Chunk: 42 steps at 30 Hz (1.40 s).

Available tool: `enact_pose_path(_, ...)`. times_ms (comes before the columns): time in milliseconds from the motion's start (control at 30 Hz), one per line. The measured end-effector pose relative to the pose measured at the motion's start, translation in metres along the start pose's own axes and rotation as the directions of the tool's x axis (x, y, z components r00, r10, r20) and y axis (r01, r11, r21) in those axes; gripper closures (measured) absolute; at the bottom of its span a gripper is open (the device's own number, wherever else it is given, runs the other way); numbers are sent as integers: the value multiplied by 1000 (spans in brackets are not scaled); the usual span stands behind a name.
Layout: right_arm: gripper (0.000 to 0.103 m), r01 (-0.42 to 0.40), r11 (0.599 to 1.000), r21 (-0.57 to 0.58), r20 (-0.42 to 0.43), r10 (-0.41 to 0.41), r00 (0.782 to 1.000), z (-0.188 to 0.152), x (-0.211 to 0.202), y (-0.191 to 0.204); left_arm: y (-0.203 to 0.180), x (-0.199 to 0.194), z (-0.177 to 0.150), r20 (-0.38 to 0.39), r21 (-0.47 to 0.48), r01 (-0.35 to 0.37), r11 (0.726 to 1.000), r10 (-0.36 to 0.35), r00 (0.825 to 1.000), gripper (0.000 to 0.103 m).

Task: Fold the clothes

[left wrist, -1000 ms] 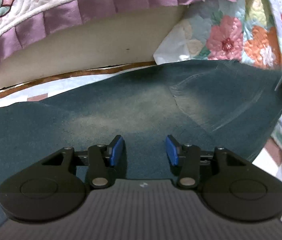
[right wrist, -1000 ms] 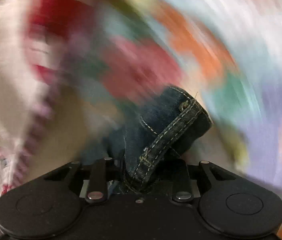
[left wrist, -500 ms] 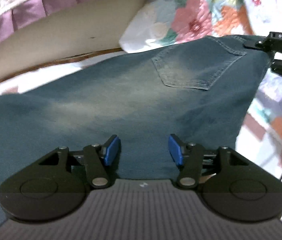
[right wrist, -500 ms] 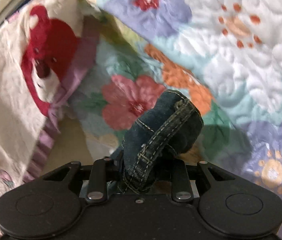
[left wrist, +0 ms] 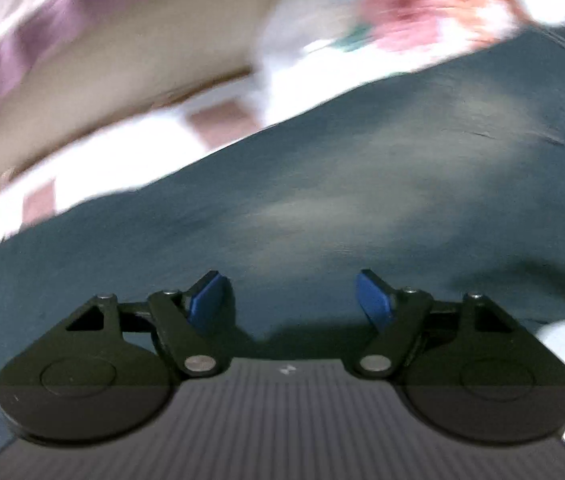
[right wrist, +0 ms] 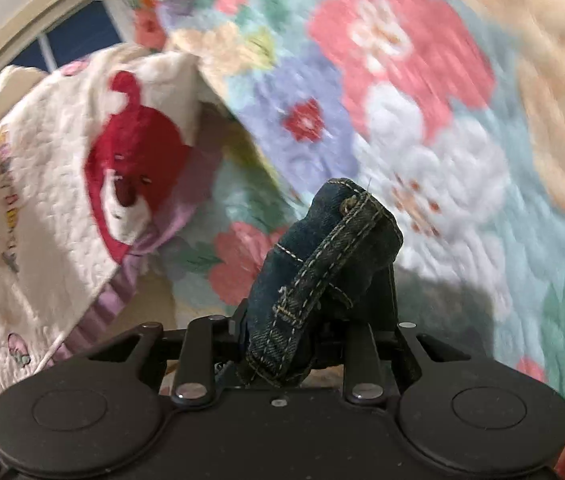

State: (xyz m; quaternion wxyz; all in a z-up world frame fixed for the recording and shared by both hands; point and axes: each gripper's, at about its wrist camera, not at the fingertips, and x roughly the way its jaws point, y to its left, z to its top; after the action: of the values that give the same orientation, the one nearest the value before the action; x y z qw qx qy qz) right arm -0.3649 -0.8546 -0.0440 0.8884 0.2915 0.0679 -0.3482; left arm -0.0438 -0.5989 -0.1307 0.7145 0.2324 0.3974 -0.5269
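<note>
Right wrist view: right gripper (right wrist: 306,320) clamped on a bunched wad of dark denim, jeans (right wrist: 322,264) waistband with tan stitching sticking up between the fingers.
Left gripper (left wrist: 288,296) spread apart, blue pads (left wrist: 370,298) clear, sitting low over the jeans (left wrist: 362,200), which lie flat across the bed, faded in the middle. Floral quilt (right wrist: 422,120) and a bear-print pillow (right wrist: 82,184) crowd the far side. Left view blurred.

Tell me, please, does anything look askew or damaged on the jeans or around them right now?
Nothing looks damaged. The jeans lie mostly flat, with one small crease toward the right. The right gripper pinches a bunched piece of their stitched edge; the left gripper is open above the denim. The left view is blurred.
</note>
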Motion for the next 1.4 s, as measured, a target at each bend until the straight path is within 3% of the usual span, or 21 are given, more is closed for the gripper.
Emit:
enact_pose_path(100,73,-2,1000,-7,-12,2,1000,-1,5,-4,14,-4,19,-165,115,13,993,6,986,29)
enact_pose_path(267,73,-19,1000,-4,-18,19,1000,-8,8,-9,25,-72,26,-189,176,-104,979,137,972,31)
enact_pose_path(467,72,-19,998,-58,-25,17,1000,-12,6,1,38,-155,33,-205,251,-238,938,292,934,28)
enact_pose_path(500,72,-17,997,-71,-24,15,1000,-13,6,5,41,-164,35,-180,246,-246,938,293,939,28)
enact_pose_path(567,71,-11,996,-90,-19,10,1000,-15,6,11,54,-161,36,-87,174,-217,960,235,968,28)
enact_pose_path(633,71,-4,995,-104,-12,3,1000,-19,5,16,70,-156,20,10,93,-195,976,195,981,28)
enact_pose_path(700,71,4,993,-118,-5,-4,1000,-22,3,20,88,-148,-4,119,28,-201,979,197,973,31)
enact_pose_path(767,71,11,991,-132,2,-11,1000,-25,2,24,106,-136,-31,177,-17,-231,973,230,957,31)
enact_pose_path(867,70,7,989,-146,14,-5,1000,-30,-1,34,145,-130,-70,157,-166,-200,966,226,961,31)
enact_pose_path(1067,70,-72,980,-184,7,75,997,-37,-8,104,222,-130,-135,40,-391,-275,879,314,948,31)
enact_pose_path(1100,70,-108,977,-181,-17,107,994,-38,-6,121,233,-131,-144,22,-441,-289,850,332,943,32)
enact_pose_path(1133,70,-159,979,-130,-73,151,986,-38,1,138,245,-134,-153,5,-510,-306,804,358,934,32)
enact_pose_path(1200,71,-250,968,-22,-173,242,955,-39,15,172,278,-142,-175,14,-678,-234,697,331,943,35)
enact_pose_path(1233,72,-290,957,6,-208,285,936,-42,22,195,289,-146,-183,21,-721,-210,661,324,946,36)
enact_pose_path(1400,74,-447,894,-1,-321,423,847,-73,50,311,311,-171,-205,2,-711,-277,646,397,918,36)
